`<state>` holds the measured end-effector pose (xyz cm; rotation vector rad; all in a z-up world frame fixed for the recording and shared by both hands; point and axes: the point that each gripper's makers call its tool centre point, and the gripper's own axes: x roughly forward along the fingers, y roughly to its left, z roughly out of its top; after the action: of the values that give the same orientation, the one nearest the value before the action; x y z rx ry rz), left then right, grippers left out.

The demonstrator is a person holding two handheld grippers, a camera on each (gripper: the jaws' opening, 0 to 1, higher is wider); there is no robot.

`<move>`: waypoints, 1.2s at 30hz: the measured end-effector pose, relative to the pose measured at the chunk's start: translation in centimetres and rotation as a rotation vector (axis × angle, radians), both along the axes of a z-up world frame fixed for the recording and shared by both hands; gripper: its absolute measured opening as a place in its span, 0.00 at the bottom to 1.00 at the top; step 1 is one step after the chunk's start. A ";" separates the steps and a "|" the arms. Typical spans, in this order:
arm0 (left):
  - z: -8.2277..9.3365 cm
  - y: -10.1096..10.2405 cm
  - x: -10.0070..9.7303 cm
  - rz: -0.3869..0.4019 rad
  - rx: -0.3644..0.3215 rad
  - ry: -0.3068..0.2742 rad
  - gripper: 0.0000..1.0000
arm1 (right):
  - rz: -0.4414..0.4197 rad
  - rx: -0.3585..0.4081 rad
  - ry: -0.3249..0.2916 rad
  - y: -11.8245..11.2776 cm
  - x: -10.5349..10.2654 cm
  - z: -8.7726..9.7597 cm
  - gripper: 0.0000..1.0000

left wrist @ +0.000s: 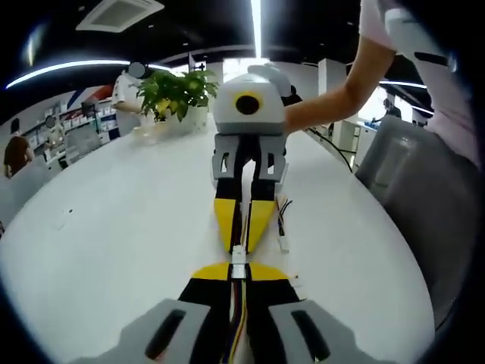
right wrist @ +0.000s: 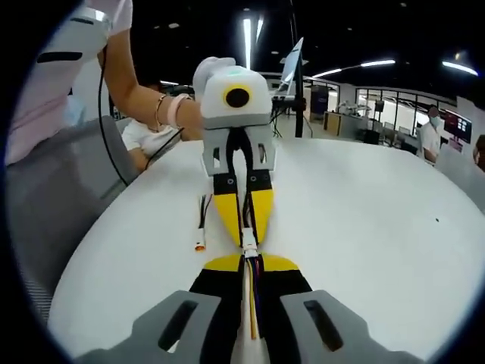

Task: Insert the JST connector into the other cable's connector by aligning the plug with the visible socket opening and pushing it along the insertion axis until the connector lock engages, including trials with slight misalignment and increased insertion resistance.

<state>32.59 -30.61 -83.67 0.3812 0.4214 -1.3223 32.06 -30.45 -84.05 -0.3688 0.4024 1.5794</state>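
Note:
In the left gripper view my left gripper [left wrist: 239, 268] rises from the bottom, its yellow-tipped jaws shut on a cable with coloured wires [left wrist: 235, 326] that ends in a small white JST connector [left wrist: 239, 256]. Facing it tip to tip, the right gripper [left wrist: 239, 247] is shut on the other cable's connector. In the right gripper view the right gripper [right wrist: 250, 262] pinches yellow and red wires [right wrist: 252, 303], and the white connector [right wrist: 249, 243] sits between it and the left gripper [right wrist: 246, 236]. The two connectors touch in line; I cannot tell whether they are locked.
All this is just above a white round table [left wrist: 114, 227]. A spare cable with a white plug [left wrist: 283, 241] lies beside the grippers, also as the spare cable [right wrist: 201, 241]. A potted plant [left wrist: 178, 91] stands at the far edge. A grey chair [left wrist: 409, 174] is to the side, and a person's arm [left wrist: 333, 98] holds the right gripper.

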 end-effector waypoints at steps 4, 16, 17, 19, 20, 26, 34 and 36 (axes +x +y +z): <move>-0.2 0.0 0.1 0.002 0.001 0.005 0.00 | 0.000 -0.002 -0.005 0.0 0.1 -0.2 0.03; -0.9 -0.2 -0.2 -0.009 0.031 -0.004 0.00 | -0.010 -0.023 -0.004 0.0 -0.1 -0.9 0.04; -0.9 -0.2 -0.2 -0.008 0.031 -0.003 0.00 | -0.012 -0.022 -0.001 -0.1 -0.1 -0.9 0.04; -1.0 -0.2 -0.3 -0.011 0.032 0.000 0.00 | -0.011 -0.032 0.006 -0.1 -0.2 -1.0 0.04; -1.0 -0.3 -0.3 -0.011 0.032 0.004 0.00 | -0.012 -0.034 0.006 -0.1 -0.2 -1.1 0.04; -1.0 -0.3 -0.3 -0.010 0.033 0.001 0.00 | -0.027 -0.023 0.022 -0.3 0.0 -1.0 0.04; -0.9 -0.3 -0.3 -0.005 0.033 0.006 0.00 | -0.029 -0.019 0.016 -0.3 0.1 -0.9 0.04; -0.9 -0.3 -0.1 0.012 0.031 0.018 0.01 | -0.032 -0.018 0.022 -0.2 0.0 -0.8 0.04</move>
<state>32.45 -30.89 -84.59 0.3927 0.4589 -1.3093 32.07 -30.67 -84.90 -0.3571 0.4374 1.5509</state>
